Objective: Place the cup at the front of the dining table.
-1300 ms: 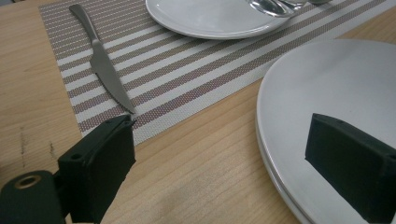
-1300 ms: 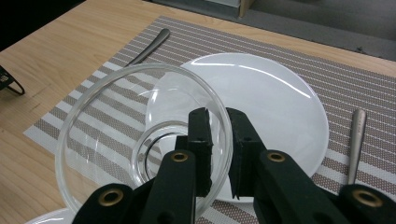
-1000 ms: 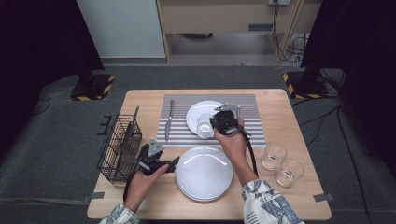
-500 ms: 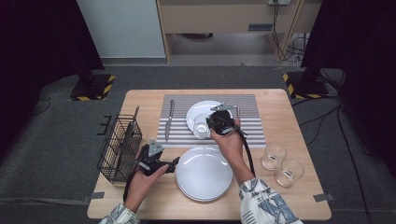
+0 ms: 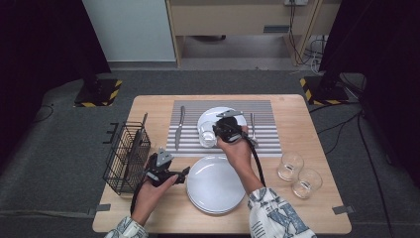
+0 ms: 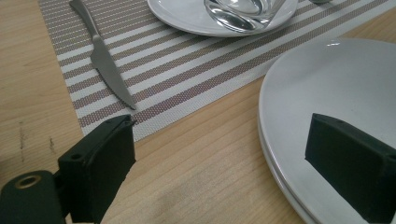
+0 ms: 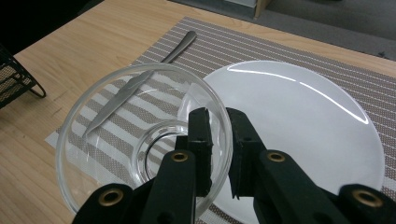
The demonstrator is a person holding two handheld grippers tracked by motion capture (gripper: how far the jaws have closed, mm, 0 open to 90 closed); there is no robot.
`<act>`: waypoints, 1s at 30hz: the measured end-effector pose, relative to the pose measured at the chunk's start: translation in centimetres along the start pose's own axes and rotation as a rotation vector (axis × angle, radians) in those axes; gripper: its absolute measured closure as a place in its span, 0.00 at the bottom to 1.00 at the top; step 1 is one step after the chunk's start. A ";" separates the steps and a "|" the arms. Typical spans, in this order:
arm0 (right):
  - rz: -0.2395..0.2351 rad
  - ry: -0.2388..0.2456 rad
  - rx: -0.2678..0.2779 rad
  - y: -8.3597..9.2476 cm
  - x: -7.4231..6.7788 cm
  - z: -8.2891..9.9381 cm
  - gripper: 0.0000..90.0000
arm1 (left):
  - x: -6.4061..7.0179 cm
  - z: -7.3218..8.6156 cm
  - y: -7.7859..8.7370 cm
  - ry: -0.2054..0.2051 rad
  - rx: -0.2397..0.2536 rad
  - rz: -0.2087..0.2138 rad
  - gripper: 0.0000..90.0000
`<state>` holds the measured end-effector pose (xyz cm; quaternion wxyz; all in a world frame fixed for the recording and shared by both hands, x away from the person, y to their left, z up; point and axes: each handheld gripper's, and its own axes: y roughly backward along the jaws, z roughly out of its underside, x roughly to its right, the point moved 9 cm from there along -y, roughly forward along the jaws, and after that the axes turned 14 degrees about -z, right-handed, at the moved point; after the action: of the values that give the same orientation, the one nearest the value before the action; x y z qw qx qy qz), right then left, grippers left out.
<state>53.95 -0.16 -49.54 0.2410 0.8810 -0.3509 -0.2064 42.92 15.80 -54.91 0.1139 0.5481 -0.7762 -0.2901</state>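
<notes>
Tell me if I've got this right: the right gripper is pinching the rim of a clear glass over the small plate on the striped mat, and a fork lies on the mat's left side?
Nearly. It is a knife on the mat's left side, not a fork, as the high view shows. The rest holds: the right gripper pinches the rim of the clear glass over the small plate.

Clear glass bowl (image 7: 140, 149), glossy white plate (image 7: 299, 130), matt wooden table (image 5: 317, 124).

— We see both grippers are black: the left gripper (image 5: 184, 172) and right gripper (image 5: 217, 133) each carry a grey three-cornered plate.

— We also note brass-ringed screw holes, a black cable, and blue-and-white patterned sleeves (image 5: 277, 213).
</notes>
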 end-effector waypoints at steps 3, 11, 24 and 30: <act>-0.002 0.003 -0.003 -0.3 -0.3 -0.1 0.90 | 0.0 0.0 0.0 -0.001 -0.001 0.002 0.08; -0.012 0.006 -0.009 -1.3 -0.9 -0.3 0.90 | 0.2 0.1 0.0 -0.018 -0.002 -0.001 0.08; -0.027 0.009 -0.033 -2.8 -1.8 -0.3 0.90 | 0.2 0.3 -0.1 -0.016 -0.007 0.004 0.08; -0.030 0.017 -0.045 -3.5 -2.2 -0.2 0.90 | 0.3 0.4 -0.1 -0.016 -0.008 0.008 0.08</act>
<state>54.42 3.69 -50.95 0.2606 0.8823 -0.3309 -0.2101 42.75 15.62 -55.32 0.1108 0.5422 -0.7781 -0.2970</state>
